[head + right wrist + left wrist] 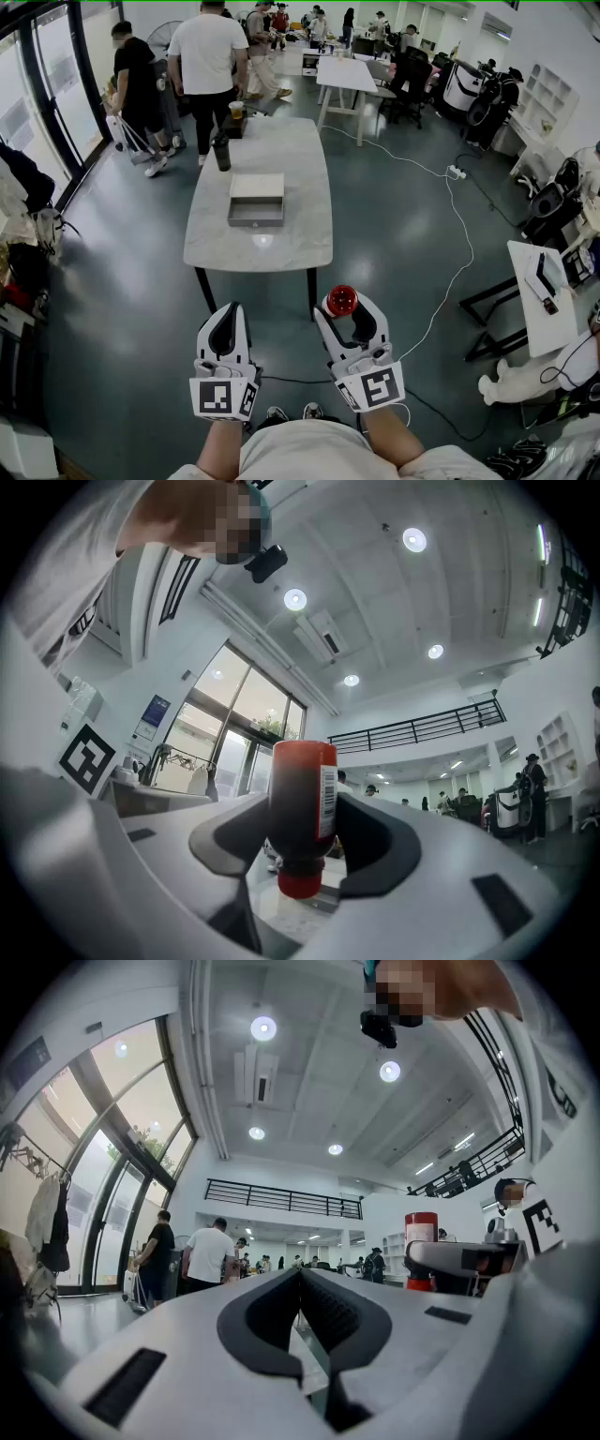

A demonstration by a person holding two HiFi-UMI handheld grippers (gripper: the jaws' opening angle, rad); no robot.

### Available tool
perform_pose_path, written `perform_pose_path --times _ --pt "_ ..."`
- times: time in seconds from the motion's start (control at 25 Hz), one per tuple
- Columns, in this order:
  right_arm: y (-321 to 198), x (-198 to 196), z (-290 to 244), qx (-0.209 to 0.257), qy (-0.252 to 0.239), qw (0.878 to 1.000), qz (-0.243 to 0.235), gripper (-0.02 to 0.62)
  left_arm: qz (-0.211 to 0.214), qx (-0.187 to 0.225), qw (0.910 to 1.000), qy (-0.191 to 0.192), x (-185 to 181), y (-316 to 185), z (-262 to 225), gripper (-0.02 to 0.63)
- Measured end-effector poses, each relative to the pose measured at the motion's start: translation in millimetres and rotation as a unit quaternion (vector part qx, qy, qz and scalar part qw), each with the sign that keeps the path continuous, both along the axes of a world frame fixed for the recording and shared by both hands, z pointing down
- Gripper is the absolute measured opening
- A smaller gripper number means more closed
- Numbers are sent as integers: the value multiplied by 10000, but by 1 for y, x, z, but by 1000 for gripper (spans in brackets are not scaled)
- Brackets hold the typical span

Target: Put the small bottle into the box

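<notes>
- Right gripper (346,315): jaws stand wide, and their pads are clamped on the sides of the bottle (341,301). It is a small red one with a white barcode label.
- Bottle in the right gripper view: it sits crosswise between the jaws with the red cap at the lower end. In the head view its round base faces up at the camera.
- Left gripper (225,326): jaws closed tip to tip, nothing between them.
- Both grippers are held low, close to the person's body and side by side over bare floor.
- Box (256,213): grey, open-topped, near the middle of the table (302,173). It is well apart from the bottle.
- Dark flask (221,151): upright near the table's far left edge.
- People (206,56) stand beyond the far end.
</notes>
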State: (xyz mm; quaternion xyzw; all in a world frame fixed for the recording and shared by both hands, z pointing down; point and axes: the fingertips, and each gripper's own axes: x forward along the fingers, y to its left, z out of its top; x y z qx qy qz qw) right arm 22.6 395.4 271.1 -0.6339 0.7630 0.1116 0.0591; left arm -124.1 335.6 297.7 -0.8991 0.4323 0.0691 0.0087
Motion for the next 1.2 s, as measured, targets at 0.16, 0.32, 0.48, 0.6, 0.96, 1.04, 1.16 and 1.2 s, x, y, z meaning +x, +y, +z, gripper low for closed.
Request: perform_pose_path --times 0.16,0.32,0.48,0.6,0.96,1.04,1.16,1.2 --pt "0 -5 -1 -32 23 10000 -27 236 21 32 10000 -16 2 2 -4 23" --pt "-4 -10 4 -69 -36 10000 -2 236 54 -28 10000 -19 -4 -3 4 23" --pt "-9 -22 12 -183 -156 9997 -101 236 110 -114 9999 -48 -13 -4 12 23" --pt "-10 -34 15 -230 -133 9996 -96 236 173 -157 9997 -62 -23 -3 16 21" --pt "-21 -51 43 -520 -286 9982 -68 236 267 -497 9983 -170 -43 -11 50 23" --pt "-37 -53 46 -565 -313 9978 -128 236 196 -542 9982 -136 -47 -25 52 23" --pt "-62 -50 47 -558 -328 9977 -196 236 161 -557 9982 -155 -45 -48 54 23" --pt "-73 -47 48 -543 -335 9978 -203 236 154 -550 9982 -175 -43 -57 55 23"
